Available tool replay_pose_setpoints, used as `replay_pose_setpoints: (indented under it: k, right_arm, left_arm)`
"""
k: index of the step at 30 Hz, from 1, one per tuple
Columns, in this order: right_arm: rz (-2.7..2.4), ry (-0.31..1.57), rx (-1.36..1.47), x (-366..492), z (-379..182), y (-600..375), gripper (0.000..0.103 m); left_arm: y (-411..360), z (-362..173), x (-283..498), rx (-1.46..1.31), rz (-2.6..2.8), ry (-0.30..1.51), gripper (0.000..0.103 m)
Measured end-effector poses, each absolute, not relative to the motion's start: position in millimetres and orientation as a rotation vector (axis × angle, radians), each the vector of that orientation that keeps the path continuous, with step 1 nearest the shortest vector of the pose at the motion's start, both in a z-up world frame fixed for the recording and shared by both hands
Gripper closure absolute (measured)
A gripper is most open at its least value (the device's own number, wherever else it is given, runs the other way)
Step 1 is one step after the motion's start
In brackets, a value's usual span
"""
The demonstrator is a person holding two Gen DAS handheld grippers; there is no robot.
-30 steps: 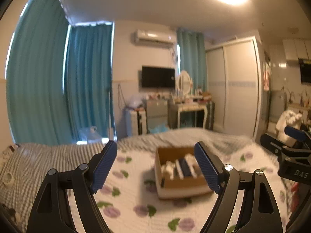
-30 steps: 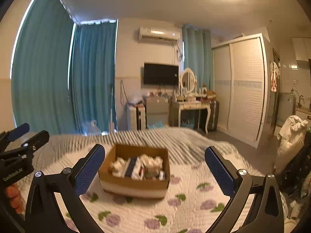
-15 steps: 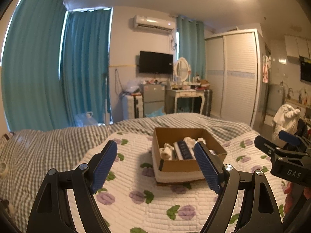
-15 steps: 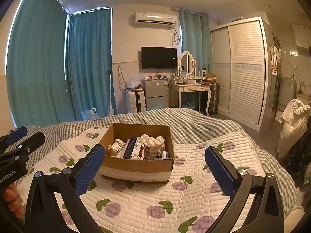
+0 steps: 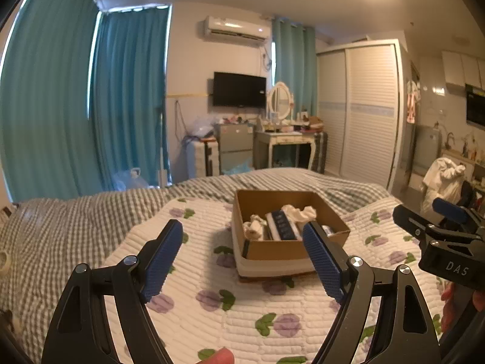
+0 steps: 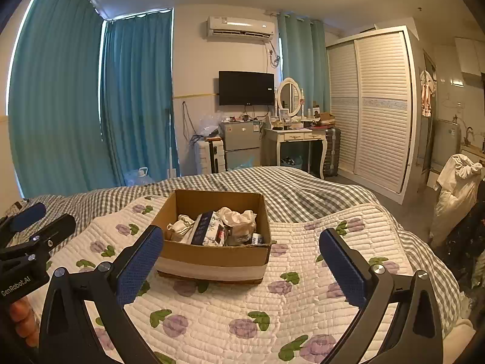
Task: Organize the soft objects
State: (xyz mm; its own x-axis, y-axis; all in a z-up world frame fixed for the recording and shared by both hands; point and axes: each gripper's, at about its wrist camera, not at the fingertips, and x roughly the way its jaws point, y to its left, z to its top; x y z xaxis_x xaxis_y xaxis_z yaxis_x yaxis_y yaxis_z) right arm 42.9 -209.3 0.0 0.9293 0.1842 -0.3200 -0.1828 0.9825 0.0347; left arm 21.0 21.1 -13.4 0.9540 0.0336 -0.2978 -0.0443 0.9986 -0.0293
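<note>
An open cardboard box [image 5: 272,248] [image 6: 212,257] sits on a white quilt with purple flowers [image 5: 212,303] [image 6: 212,318] on the bed. Inside lie crumpled cream cloths [image 6: 239,217] [image 5: 298,212], a dark blue and white pack [image 6: 201,227] [image 5: 282,226] and small items. My left gripper [image 5: 242,261] is open and empty, held above the quilt in front of the box. My right gripper [image 6: 242,267] is open and empty, also in front of the box. Each gripper shows at the edge of the other's view.
A grey checked blanket [image 6: 288,188] covers the far bed. Beyond stand teal curtains [image 6: 60,106], a dressing table with mirror [image 6: 297,136], a small fridge [image 6: 241,145], a wall TV [image 6: 246,88], a white wardrobe [image 6: 372,106] and a chair with pale clothes [image 6: 457,182].
Both views have steadied and tilted down a little toward the bed. The box now sits closer and lower in each view. Both grippers stayed open.
</note>
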Motion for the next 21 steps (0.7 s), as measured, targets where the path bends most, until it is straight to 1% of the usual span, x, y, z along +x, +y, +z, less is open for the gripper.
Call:
replay_pose_setpoints:
  k: [21]
  right_arm:
    - [0.196, 0.339, -0.006, 41.0, -1.8, -204.7, 0.000]
  left_arm:
    - [19.6, -17.0, 21.4, -0.028, 0.029, 0.309, 0.020]
